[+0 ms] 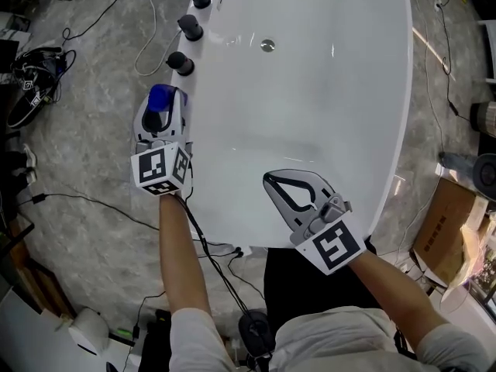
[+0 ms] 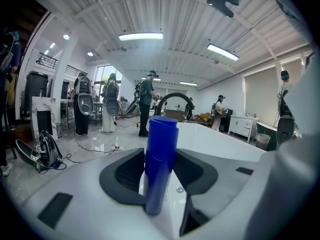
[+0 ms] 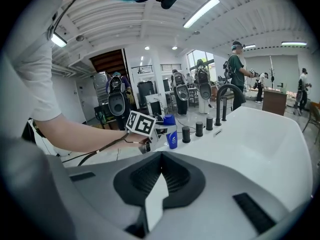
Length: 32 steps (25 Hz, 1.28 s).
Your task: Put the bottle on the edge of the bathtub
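A blue bottle [image 1: 160, 101] stands upright on the left rim of the white bathtub [image 1: 203, 200], just short of the black knobs. My left gripper [image 1: 162, 105] is shut on the bottle, its dark pads against both sides. In the left gripper view the bottle [image 2: 160, 164] fills the gap between the jaws, with the tub rim [image 2: 220, 139] behind it. My right gripper [image 1: 269, 179] hovers over the tub's near end, shut, nothing in it. The right gripper view shows the bottle [image 3: 172, 138] on the rim and the left gripper [image 3: 161, 129] at it.
Three black knobs [image 1: 181, 63] line the left rim beyond the bottle, with a tall black faucet [image 3: 223, 101] after them. A drain [image 1: 267, 45] sits in the basin. Cables [image 1: 93, 200] cross the grey floor at left. A cardboard box [image 1: 446, 231] lies right. People [image 2: 146, 104] stand far off.
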Available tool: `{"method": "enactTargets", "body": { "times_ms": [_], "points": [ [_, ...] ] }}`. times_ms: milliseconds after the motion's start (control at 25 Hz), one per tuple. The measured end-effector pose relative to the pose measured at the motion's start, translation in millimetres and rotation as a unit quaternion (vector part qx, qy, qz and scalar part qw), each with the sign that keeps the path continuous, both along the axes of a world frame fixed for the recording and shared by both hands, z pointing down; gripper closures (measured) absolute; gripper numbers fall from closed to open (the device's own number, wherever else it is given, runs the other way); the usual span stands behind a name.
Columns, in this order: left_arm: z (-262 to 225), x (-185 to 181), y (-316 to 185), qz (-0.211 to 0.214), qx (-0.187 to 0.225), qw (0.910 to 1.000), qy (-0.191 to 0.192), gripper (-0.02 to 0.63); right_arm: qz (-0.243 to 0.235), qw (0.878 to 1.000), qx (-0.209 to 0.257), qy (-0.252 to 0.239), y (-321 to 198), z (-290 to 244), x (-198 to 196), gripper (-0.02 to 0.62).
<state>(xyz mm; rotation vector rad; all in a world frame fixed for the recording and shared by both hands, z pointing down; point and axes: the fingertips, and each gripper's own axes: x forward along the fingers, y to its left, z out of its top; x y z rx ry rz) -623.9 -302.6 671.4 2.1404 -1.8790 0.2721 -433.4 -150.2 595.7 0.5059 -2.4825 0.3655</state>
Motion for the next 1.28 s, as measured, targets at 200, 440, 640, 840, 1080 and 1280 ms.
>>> {"method": "enactTargets", "body": {
  "times_ms": [200, 440, 640, 840, 1080, 1280],
  "points": [
    [4, -2, 1, -0.004, -0.005, 1.0, -0.004, 0.436, -0.006, 1.0, -0.001, -0.001, 5, 0, -1, 0.589],
    [10, -4, 6, -0.005, -0.014, 0.9999, -0.007, 0.436, -0.008, 1.0, -0.001, -0.002, 4, 1, -2, 0.589],
    [15, -4, 14, -0.011, -0.028, 0.9995, -0.005, 0.436, -0.014, 1.0, 0.004, -0.002, 3, -2, 3, 0.589],
    [10, -1, 26, -0.013, -0.035, 0.9993, -0.004, 0.436, -0.016, 1.0, 0.011, -0.003, 9, -5, 8, 0.589],
    [3, 7, 66, -0.038, -0.046, 0.9982, 0.003, 0.436, -0.039, 0.999, 0.004, -0.008, 34, -15, 9, 0.589],
    [-18, 26, 86, -0.058, -0.049, 0.9971, 0.006, 0.436, -0.04, 0.999, 0.002, -0.026, 41, -33, 17, 0.589]
  ]
}}
